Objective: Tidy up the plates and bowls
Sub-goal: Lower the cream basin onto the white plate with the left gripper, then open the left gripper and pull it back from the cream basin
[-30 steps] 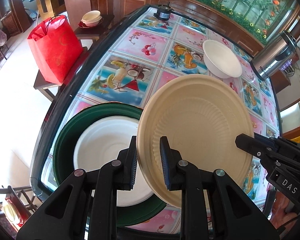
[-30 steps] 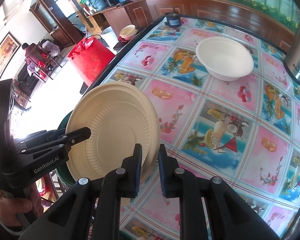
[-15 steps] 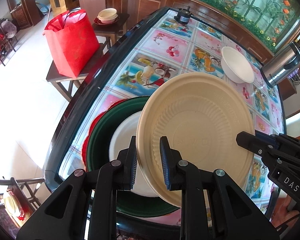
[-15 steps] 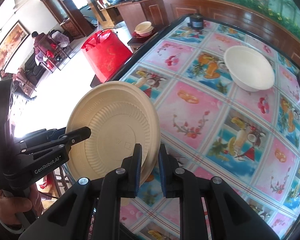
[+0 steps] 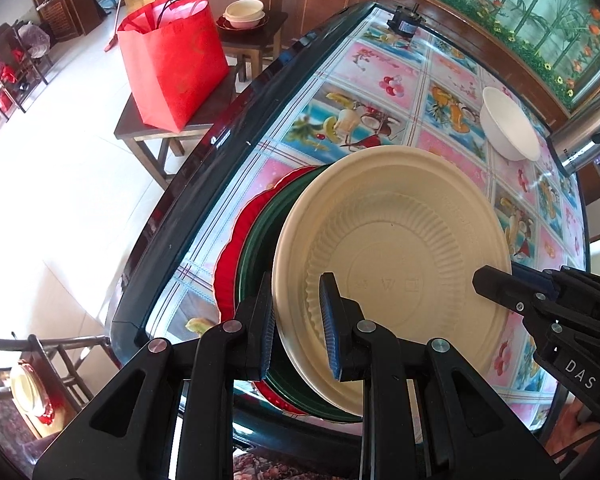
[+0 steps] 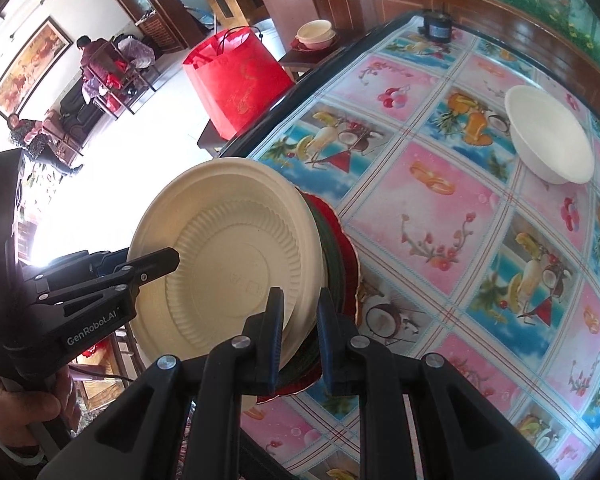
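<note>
I carry a cream plate [image 5: 392, 264] in both grippers over a stack at the table's [image 5: 384, 92] near corner.

Largest first: the table wears a fruit-print cloth, with a red bag [image 5: 172, 56] on a stool beside it. Near the corner lie a red plate [image 5: 236, 240] and a green plate [image 5: 260, 236] on top of it. My cream plate hangs tilted above them, not yet resting as far as I can tell. A white bowl [image 6: 548, 136] sits well apart, further along the table. My left gripper [image 5: 296, 320] is clenched on the plate's left rim; my right gripper [image 6: 300, 332] clamps the opposite rim. To do this well, I should level the plate, centre it over the green one, lower both hands together, and let go only once it rests.
</note>
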Demonstrator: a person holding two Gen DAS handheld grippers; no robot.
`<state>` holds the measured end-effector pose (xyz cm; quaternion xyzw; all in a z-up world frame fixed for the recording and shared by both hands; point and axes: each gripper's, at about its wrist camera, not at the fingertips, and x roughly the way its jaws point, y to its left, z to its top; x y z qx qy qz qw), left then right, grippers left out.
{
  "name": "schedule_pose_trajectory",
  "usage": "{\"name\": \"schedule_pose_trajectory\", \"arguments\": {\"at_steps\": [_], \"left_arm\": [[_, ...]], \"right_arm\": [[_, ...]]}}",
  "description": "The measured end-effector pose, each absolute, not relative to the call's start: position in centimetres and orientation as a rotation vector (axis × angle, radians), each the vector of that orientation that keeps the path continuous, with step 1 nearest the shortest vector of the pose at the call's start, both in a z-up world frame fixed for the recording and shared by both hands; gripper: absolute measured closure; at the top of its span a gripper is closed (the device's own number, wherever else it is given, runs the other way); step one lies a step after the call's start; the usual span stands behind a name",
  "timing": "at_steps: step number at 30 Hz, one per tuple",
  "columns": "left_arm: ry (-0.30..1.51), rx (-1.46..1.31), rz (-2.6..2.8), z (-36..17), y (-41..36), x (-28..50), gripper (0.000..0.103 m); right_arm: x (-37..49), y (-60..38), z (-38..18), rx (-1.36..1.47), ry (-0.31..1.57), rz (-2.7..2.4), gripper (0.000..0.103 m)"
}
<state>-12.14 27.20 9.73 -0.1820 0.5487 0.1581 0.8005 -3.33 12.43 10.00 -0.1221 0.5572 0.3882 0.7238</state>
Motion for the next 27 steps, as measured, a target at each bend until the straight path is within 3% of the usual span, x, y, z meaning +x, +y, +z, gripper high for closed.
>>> {"name": "schedule_pose_trajectory", "arguments": {"at_steps": [19, 22, 27], "left_arm": [[1.21, -0.369, 0.347, 8.1, 27.1, -12.0, 0.082], [1.205, -0.369, 0.349, 8.2, 27.1, -12.0, 0.071], [1.198, -0.366, 0.351, 8.6, 26.8, -12.0, 0.066]], "right_arm": [[-3.4, 13.2, 8.2, -0.322, 1.242, 0.834, 0.086], [-3.6, 13.3, 8.3, -0.32, 1.242, 0.855, 0.075], [-3.7, 13.2, 9.0, -0.314, 1.228, 0.864, 0.062]]}}
